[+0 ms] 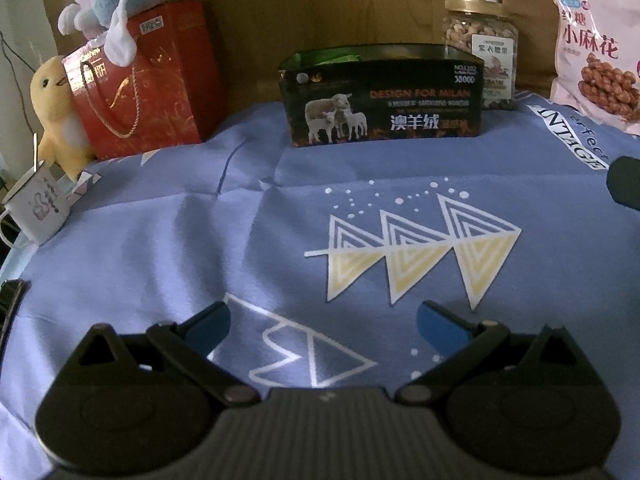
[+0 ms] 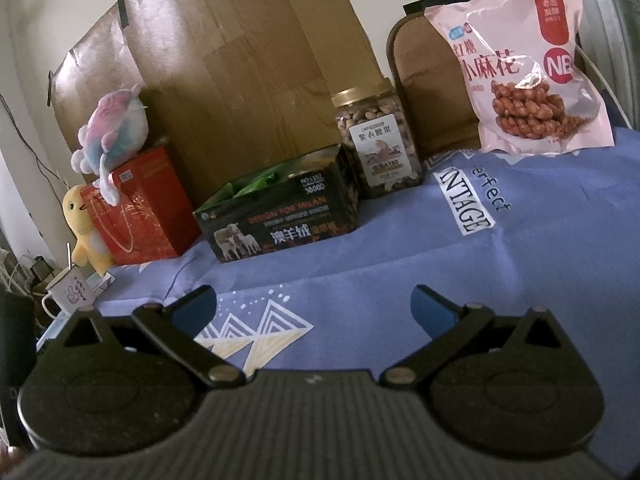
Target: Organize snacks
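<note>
Left gripper (image 1: 323, 322) spread wide over blue patterned cloth (image 1: 160, 240), grasping nothing. Right gripper (image 2: 314, 306) likewise released, empty. Open black sheep-print box (image 1: 382, 100) at cloth's far edge (green packets (image 2: 256, 186) inside). Jar of nuts (image 2: 378, 140), gold lid, just beside box's right end. Pink bag of fried dough twists (image 2: 528, 68) propped upright further right. Red gift bag (image 1: 140, 84), plush toys, mug (image 1: 36, 208) at left.
</note>
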`<action>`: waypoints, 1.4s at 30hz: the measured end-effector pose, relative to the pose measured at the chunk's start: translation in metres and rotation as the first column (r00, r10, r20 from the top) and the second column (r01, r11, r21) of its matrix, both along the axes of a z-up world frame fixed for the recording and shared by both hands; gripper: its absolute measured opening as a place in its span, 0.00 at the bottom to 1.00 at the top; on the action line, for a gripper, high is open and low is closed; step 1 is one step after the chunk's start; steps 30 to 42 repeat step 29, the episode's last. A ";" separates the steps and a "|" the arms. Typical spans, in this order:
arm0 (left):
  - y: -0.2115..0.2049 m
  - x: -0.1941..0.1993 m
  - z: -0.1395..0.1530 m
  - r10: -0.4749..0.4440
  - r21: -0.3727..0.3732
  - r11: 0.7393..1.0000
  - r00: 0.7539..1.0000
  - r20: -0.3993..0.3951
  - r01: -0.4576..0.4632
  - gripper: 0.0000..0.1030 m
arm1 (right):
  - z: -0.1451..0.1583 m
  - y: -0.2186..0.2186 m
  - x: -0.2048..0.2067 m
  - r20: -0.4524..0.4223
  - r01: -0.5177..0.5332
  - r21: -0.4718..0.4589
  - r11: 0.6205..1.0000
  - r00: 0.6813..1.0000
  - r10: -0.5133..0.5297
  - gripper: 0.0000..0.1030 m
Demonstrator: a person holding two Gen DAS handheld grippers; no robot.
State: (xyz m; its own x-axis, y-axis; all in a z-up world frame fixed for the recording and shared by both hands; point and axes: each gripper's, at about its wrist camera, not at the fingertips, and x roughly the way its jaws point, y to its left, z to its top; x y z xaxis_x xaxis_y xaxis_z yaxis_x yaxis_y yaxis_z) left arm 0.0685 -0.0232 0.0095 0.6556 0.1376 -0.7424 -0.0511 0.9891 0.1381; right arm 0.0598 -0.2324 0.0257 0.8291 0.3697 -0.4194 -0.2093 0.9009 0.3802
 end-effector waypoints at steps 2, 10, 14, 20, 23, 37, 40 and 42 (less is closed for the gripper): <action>0.001 0.001 0.001 0.000 -0.009 1.000 1.000 -0.005 -0.001 1.00 | -0.001 0.000 0.001 -0.006 0.000 -0.002 1.000 1.000 0.000 1.00; 0.001 0.004 0.001 0.009 -0.008 1.000 1.000 0.004 -0.009 1.00 | 0.000 -0.001 0.002 -0.006 0.003 -0.001 1.000 1.000 -0.003 1.00; 0.000 0.006 -0.001 0.006 -0.015 1.000 1.000 -0.008 -0.007 1.00 | -0.001 -0.001 0.003 -0.011 0.003 -0.001 1.000 1.000 -0.003 1.00; 0.001 0.007 -0.002 0.009 -0.026 1.000 1.000 -0.010 -0.009 1.00 | -0.002 -0.002 0.003 -0.011 0.006 -0.003 1.000 1.000 -0.006 1.00; 0.002 0.009 -0.002 0.007 -0.047 0.999 1.000 -0.018 -0.008 1.00 | -0.003 -0.002 0.003 -0.014 0.006 -0.006 1.000 1.000 -0.006 1.00; -0.002 0.008 0.001 -0.023 -0.067 0.998 1.000 0.003 0.023 1.00 | -0.003 -0.003 0.002 -0.010 0.014 -0.010 1.000 1.000 -0.014 1.00; -0.002 0.008 0.001 -0.023 -0.067 0.998 1.000 0.003 0.023 1.00 | -0.003 -0.003 0.002 -0.010 0.014 -0.010 1.000 1.000 -0.014 1.00; -0.002 0.008 0.001 -0.023 -0.067 0.998 1.000 0.003 0.023 1.00 | -0.003 -0.003 0.002 -0.010 0.014 -0.010 1.000 1.000 -0.014 1.00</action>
